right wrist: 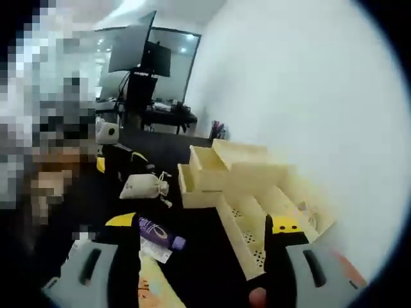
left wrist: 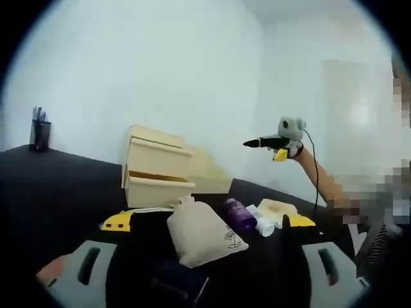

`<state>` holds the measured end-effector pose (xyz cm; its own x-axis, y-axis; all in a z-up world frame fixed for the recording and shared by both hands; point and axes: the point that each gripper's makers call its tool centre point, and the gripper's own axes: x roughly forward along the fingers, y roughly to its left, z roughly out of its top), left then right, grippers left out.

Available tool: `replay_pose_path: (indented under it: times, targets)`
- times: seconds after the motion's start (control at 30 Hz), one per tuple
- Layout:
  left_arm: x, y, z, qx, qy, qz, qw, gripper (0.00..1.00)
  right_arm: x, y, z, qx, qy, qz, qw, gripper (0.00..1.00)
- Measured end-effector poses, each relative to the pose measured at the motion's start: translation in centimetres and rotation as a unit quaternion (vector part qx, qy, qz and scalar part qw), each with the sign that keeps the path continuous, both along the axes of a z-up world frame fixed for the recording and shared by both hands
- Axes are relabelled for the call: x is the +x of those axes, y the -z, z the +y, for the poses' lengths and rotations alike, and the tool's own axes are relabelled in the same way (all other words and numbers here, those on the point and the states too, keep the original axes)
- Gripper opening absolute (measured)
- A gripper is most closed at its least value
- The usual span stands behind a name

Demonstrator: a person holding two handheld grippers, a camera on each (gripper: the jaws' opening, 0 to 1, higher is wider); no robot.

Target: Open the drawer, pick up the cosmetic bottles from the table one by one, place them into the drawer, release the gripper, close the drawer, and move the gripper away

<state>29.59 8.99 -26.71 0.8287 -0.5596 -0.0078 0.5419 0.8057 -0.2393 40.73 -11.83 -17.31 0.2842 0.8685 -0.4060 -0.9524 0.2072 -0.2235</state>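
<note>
Black tabletop (left wrist: 70, 186) against a white wall (left wrist: 160, 70). Left gripper (left wrist: 209, 228), jaws apart and empty, faces the wooden drawer unit (left wrist: 156, 167), lower drawer slightly open; purple cosmetic bottle (left wrist: 239, 215) lies beside a cloth pouch (left wrist: 202, 232), pen cup (left wrist: 40, 131) behind. Right gripper (right wrist: 205, 240), jaws apart and empty, sees the bottle, a monitor (right wrist: 131, 48) and a compartment tray (right wrist: 270, 218).

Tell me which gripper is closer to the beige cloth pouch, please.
Left. The cloth pouch lies just ahead of the left gripper, between its open jaws; the right gripper hangs in the air, beyond the purple bottle.
</note>
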Motion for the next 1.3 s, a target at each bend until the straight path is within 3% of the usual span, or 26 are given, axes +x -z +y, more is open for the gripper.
replay_pose_path:
  times: [0.23,0.37,0.43,0.47,0.53,0.57,0.6,0.67,0.7,0.73,0.8,0.9,1.03,1.13,1.2,1.3]
  targets:
    - [-0.5,-1.1,0.6,-0.022,-0.009,-0.004,0.9997,0.87,-2.7,1.2,1.1,-0.003,-0.034,0.011,0.9994,0.74]
    - [-0.3,-1.0,-0.2,-0.021,-0.001,0.024,0.9995,0.9,-3.0,1.5,1.3,-0.001,-0.042,0.016,0.999,0.74]
    - [-0.2,-0.6,-0.9,-0.007,-0.003,0.04,0.9992,0.91,-3.2,1.7,1.3,0.002,-0.045,0.016,0.9989,0.74]
    - [-0.1,0.0,-1.1,0.004,-0.011,0.061,0.9981,0.9,-3.2,1.8,1.3,0.003,-0.047,0.017,0.9987,0.74]
    - [0.2,0.5,-2.1,0.037,-0.011,0.071,0.9967,0.9,-2.7,2.2,1.2,-0.01,-0.047,0.016,0.9987,0.74]
    - [0.5,0.9,-1.8,0.056,-0.035,0.083,0.9943,0.87,-2.6,2.3,1.2,-0.011,-0.045,0.013,0.9988,0.73]
    - [0.9,0.6,-1.9,0.077,-0.049,0.069,0.9935,0.86,-2.7,2.4,1.2,-0.012,-0.045,0.011,0.9988,0.72]
    - [1.5,0.6,-1.5,0.099,-0.099,0.079,0.987,0.84,-2.9,2.6,1.3,-0.01,-0.05,0.014,0.9986,0.72]
    - [1.7,0.4,-1.8,0.109,-0.107,0.072,0.9857,0.83,-2.9,2.7,1.3,-0.009,-0.052,0.016,0.9985,0.72]
    - [1.9,0.7,-1.6,0.109,-0.128,0.093,0.9813,0.82,-2.9,2.8,1.4,-0.009,-0.053,0.017,0.9984,0.72]
    - [2.1,1.4,-1.9,0.122,-0.142,0.117,0.9754,0.81,-2.9,3.1,1.4,-0.014,-0.059,0.017,0.998,0.72]
    - [2.8,2.0,-2.0,0.14,-0.165,0.13,0.9678,0.79,-2.4,3.2,1.4,-0.016,-0.066,0.022,0.9974,0.71]
    - [3.4,2.1,-2.9,0.146,-0.169,0.135,0.9654,0.73,-3.2,3.6,1.8,-0.018,-0.077,0.024,0.9966,0.7]
    - [3.6,2.2,-3.1,0.164,-0.178,0.145,0.9595,0.7,-3.6,3.5,2.0,-0.014,-0.085,0.023,0.996,0.7]
    - [3.8,2.4,-3.0,0.198,-0.183,0.145,0.9521,0.7,-3.7,3.3,2.1,-0.01,-0.087,0.023,0.9959,0.7]
    - [4.4,2.9,-2.7,0.255,-0.204,0.146,0.9338,0.72,-4.0,3.2,2.0,-0.008,-0.088,0.02,0.9959,0.69]
